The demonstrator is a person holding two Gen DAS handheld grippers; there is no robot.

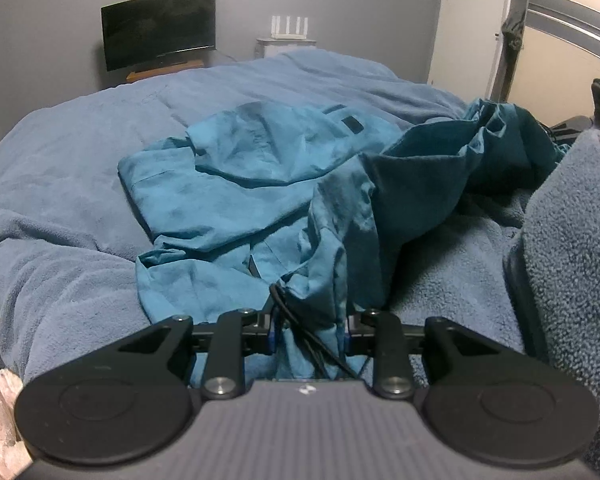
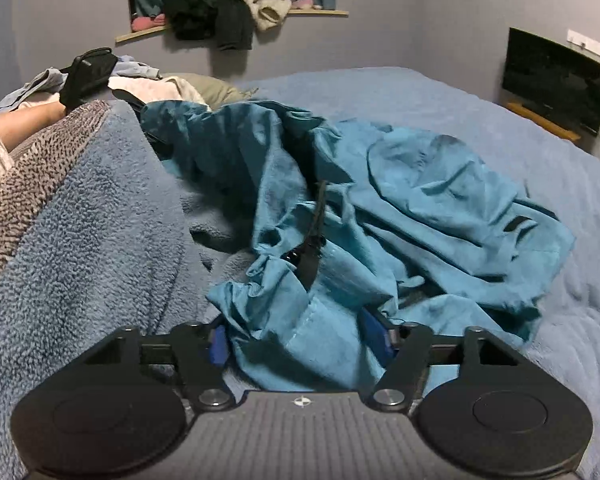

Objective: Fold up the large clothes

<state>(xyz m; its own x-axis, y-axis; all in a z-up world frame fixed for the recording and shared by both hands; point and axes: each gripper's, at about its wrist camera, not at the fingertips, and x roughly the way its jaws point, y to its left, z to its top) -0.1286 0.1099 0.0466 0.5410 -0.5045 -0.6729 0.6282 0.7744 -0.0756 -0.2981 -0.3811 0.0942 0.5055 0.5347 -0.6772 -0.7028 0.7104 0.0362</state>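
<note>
Cloth is what we have to deal with: a large teal garment [image 1: 260, 168] lies crumpled on the blue blanket [image 1: 80, 152] that covers the bed, spread from near us toward the middle, with one part raised in a ridge on the right of the left wrist view. It looks thin, light and limp, so we expect it to sag and slide wherever it is not held, and to drag the rest along when lifted. A dark cord [image 1: 296, 320] and a black buckle [image 2: 306, 254] hang at the near hem; they seem harder bits that may snag or swing.

Our left gripper [image 1: 308, 332] is clenched on a bunch of this near hem, the cord running between its pads. Our right gripper [image 2: 300, 340] has fabric lying between its fingers, yet the blue pads [image 2: 216, 346] stand apart from it on at least one side, so we judge it not gripping yet.

We think the best hold is along a hem or seam, where the layers are doubled and give the pads something to bite. Two holds well apart on the same edge should let us stretch the cloth flat before folding. A pinch in the middle would only gather a lump. A monitor [image 1: 160, 28] stands by the far wall, clear of our work.
</note>
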